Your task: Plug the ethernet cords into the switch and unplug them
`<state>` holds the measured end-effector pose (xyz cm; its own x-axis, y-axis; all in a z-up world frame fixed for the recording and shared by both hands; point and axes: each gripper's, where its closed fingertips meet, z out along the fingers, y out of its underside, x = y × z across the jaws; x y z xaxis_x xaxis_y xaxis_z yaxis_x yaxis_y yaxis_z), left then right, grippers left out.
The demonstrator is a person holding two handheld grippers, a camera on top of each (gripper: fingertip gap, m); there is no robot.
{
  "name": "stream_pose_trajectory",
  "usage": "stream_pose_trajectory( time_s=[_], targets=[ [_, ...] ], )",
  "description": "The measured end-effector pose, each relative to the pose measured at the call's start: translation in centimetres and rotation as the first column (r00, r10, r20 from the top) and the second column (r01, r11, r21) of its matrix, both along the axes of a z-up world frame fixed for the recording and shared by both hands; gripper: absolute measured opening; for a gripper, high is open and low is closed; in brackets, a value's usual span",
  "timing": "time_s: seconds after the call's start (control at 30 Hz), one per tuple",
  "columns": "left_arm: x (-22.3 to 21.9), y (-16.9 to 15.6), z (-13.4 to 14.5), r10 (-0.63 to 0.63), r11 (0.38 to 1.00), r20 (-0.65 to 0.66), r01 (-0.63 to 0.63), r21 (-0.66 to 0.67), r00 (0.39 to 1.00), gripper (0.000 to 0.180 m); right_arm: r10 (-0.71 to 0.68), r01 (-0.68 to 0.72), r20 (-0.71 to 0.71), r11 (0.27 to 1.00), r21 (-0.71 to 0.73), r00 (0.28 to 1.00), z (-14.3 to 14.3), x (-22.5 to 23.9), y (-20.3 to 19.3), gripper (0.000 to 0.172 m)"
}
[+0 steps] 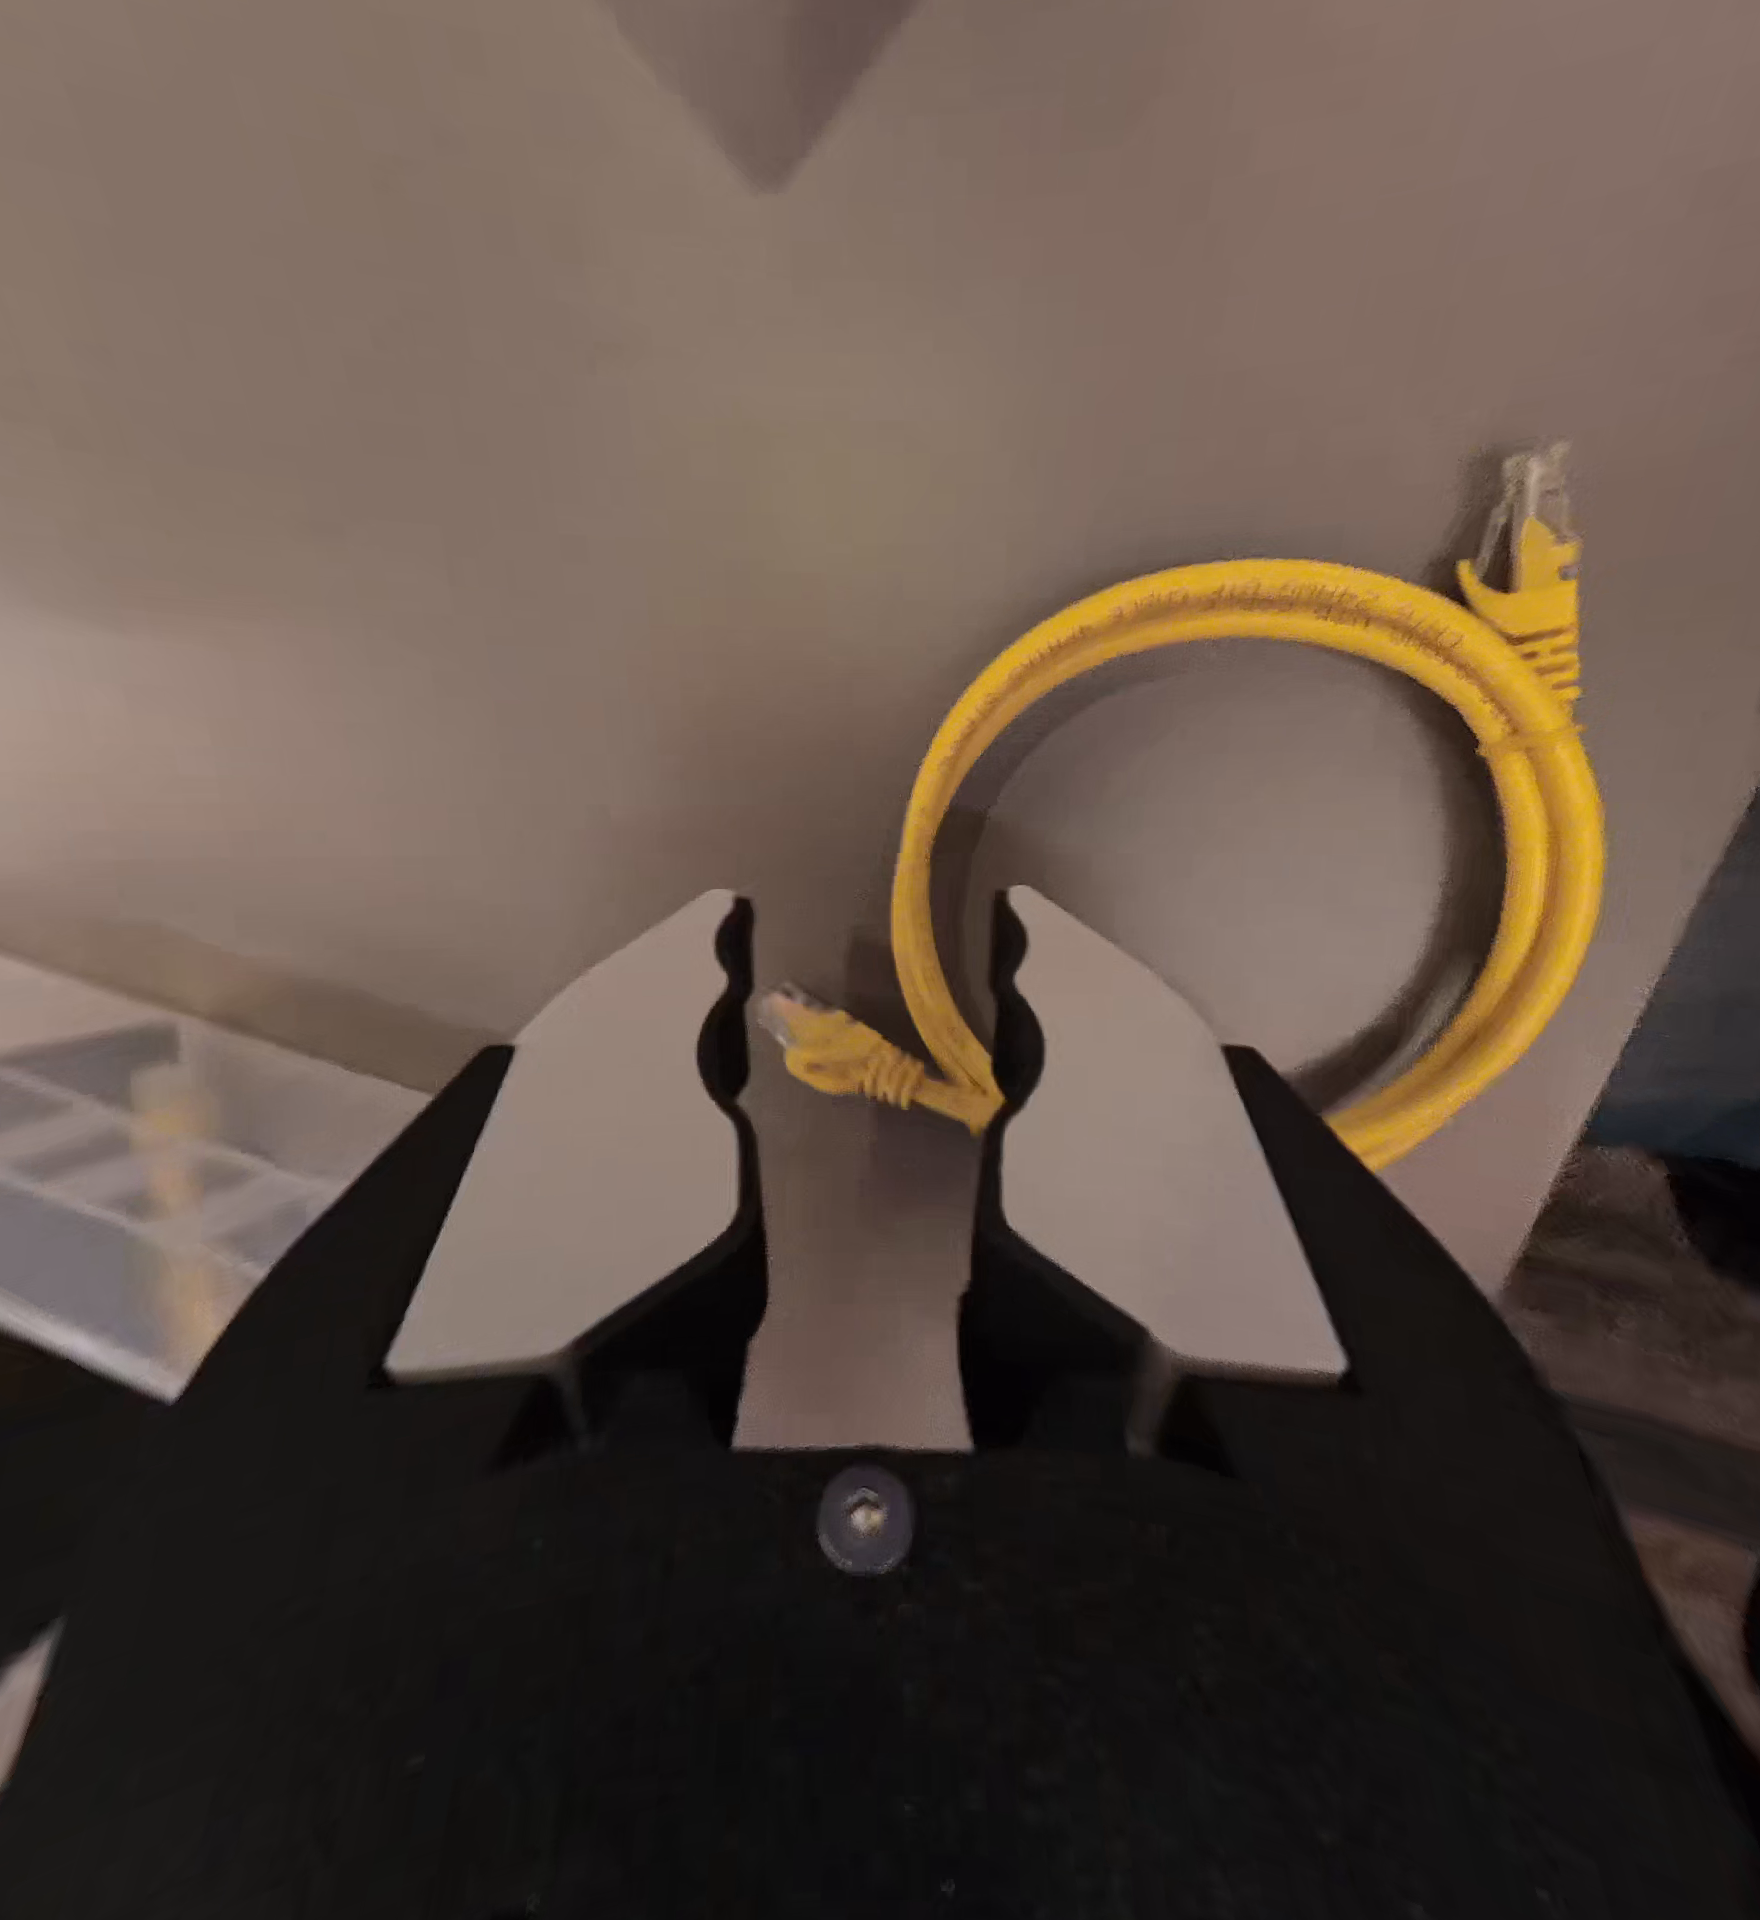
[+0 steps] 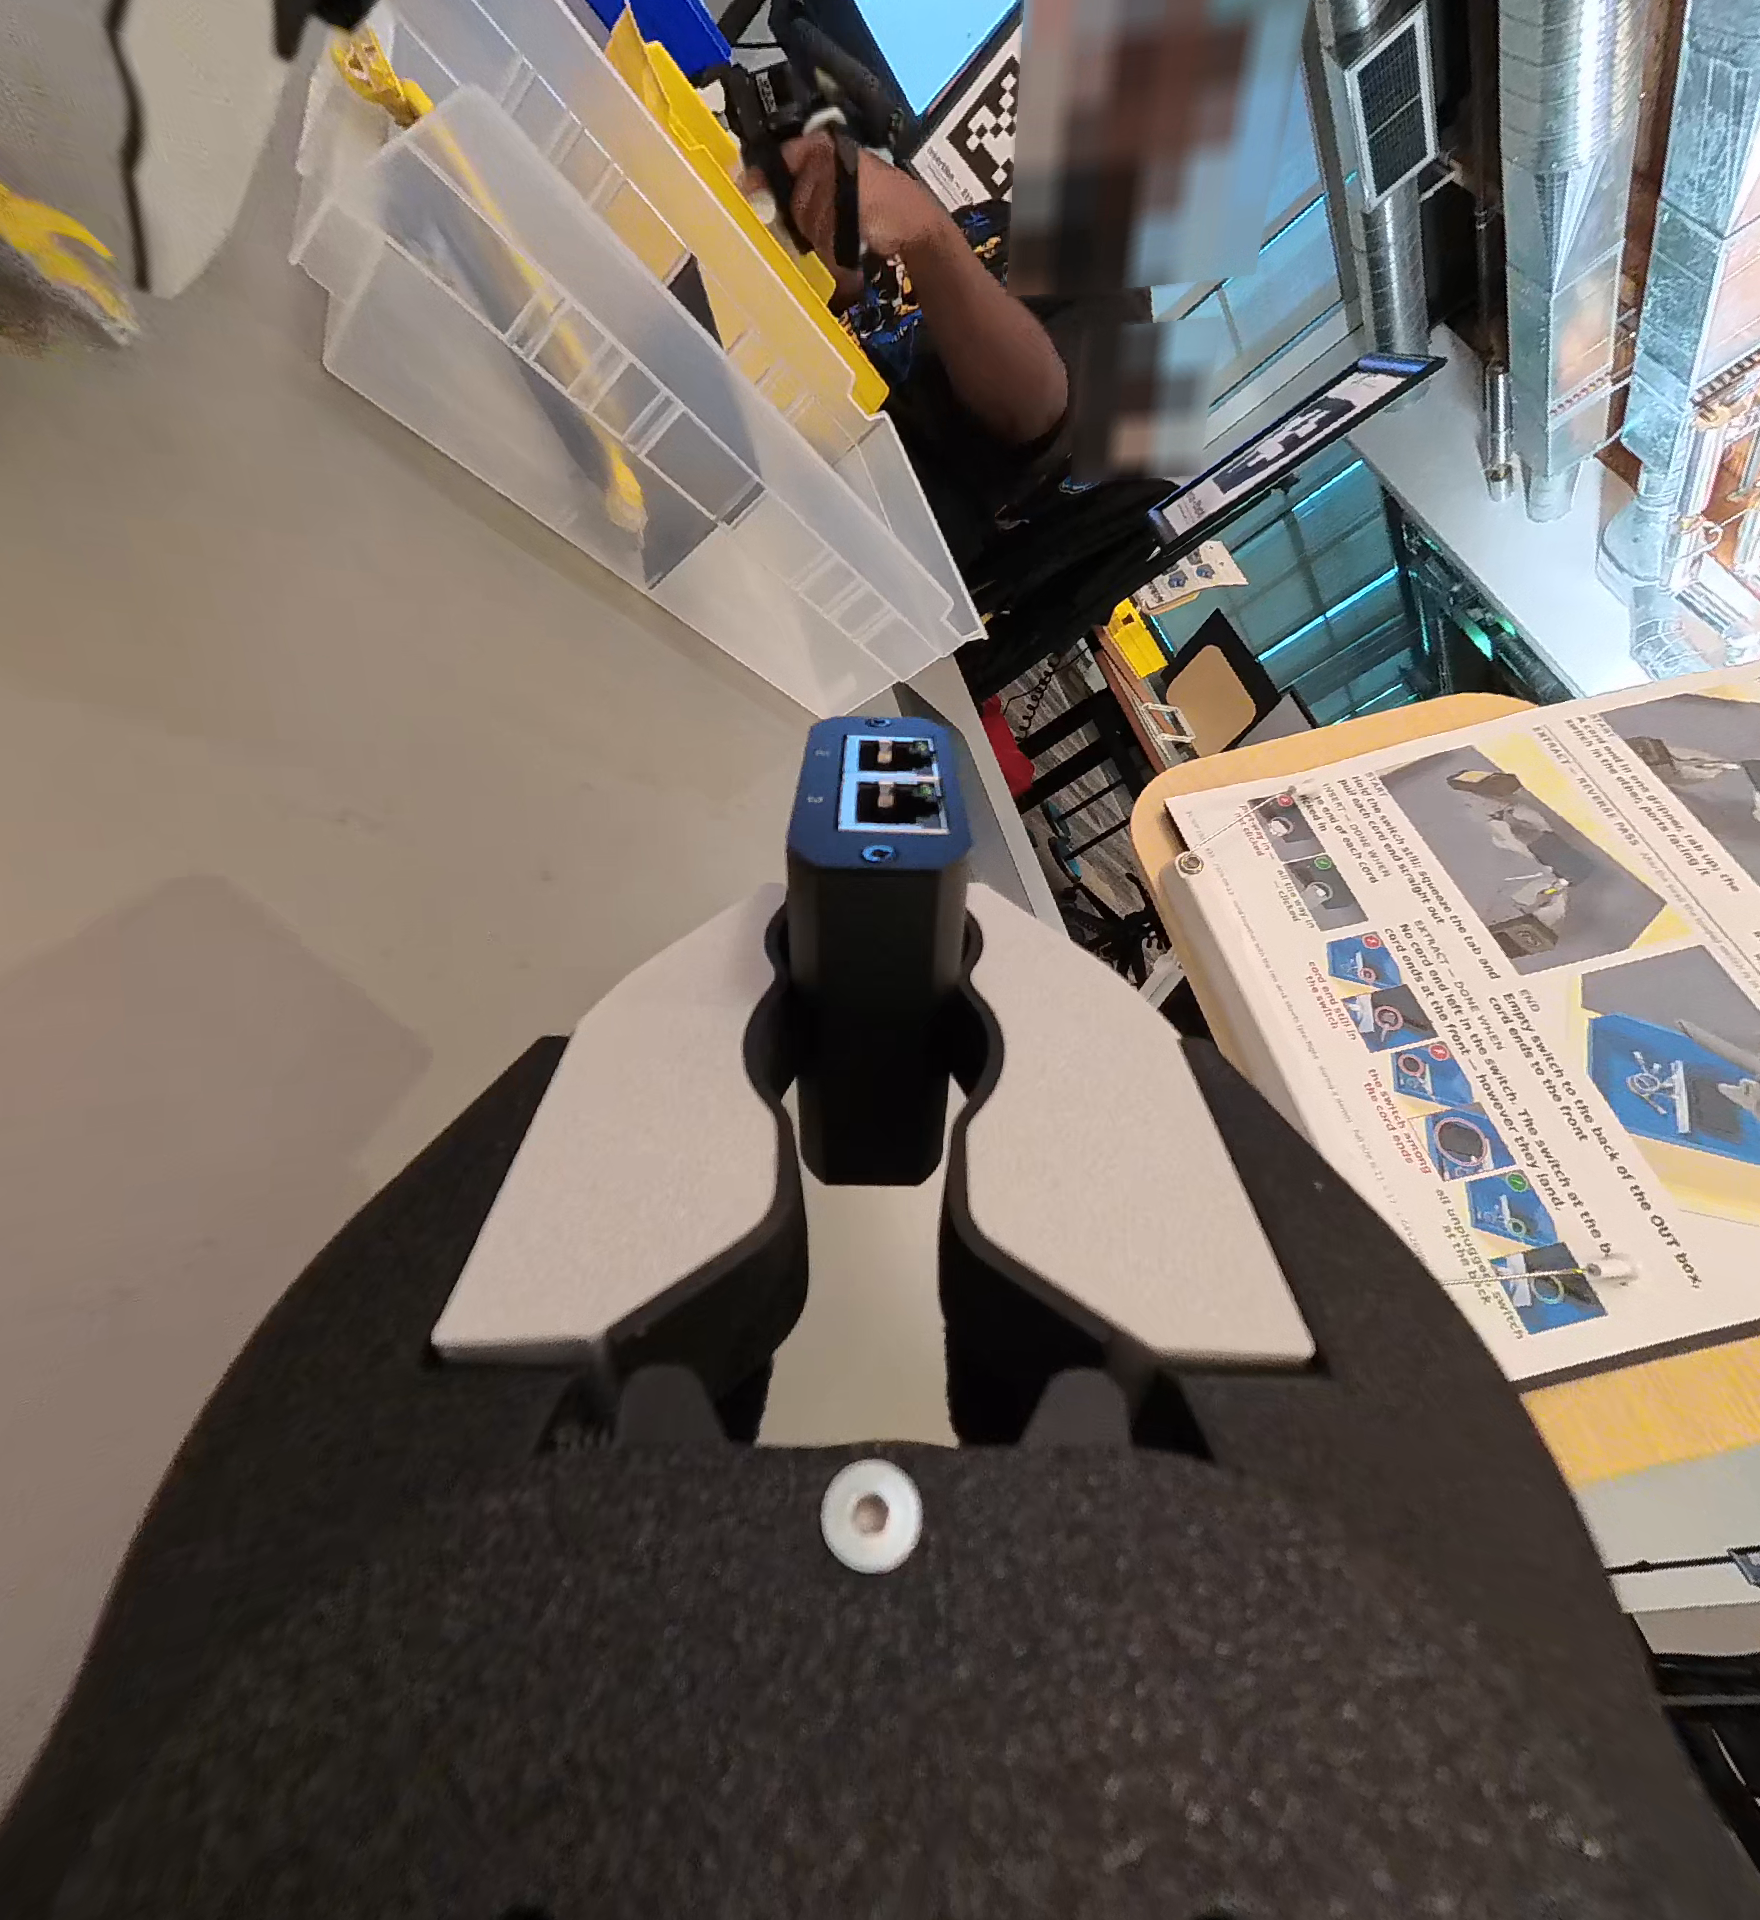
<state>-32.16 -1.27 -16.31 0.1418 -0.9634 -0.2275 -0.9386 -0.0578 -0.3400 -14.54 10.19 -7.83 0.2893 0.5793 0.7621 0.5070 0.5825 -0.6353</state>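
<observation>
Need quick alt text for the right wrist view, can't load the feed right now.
The right tool grips a dark blue switch by its body, two empty ports facing away. Clear bins stand behind on a grey table; an instruction sheet lies right.

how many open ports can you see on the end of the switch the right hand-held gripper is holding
2. Both sit on the blue end face of the switch, one port stacked above the other; both look empty. Other faces are hidden, so more may exist.

clear bins (image 2: 564,416) | instr sheet (image 2: 1478,987) | wood table (image 2: 1686,1392)
</observation>
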Motion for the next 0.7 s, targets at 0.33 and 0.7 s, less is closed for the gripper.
stream_pose_trajectory(
  time_s=[0.33,0.7],
  targets=[
    [-4.5,-2.3,1.1,0.794,0.602,0.395,-0.688,-0.405,0.463,0.035,0.003,-0.003,-0.007,1.0,-0.003,1.0,0.2,0.0,0.0,0.023],
    [-3.9,-0.8,-1.4,0.874,0.462,0.383,-0.756,-0.464,0.299,0.037,0.012,-0.012,-0.003,1.0,-0.001,1.0,0.1,-0.3,-0.3,0.023]
  ],
)
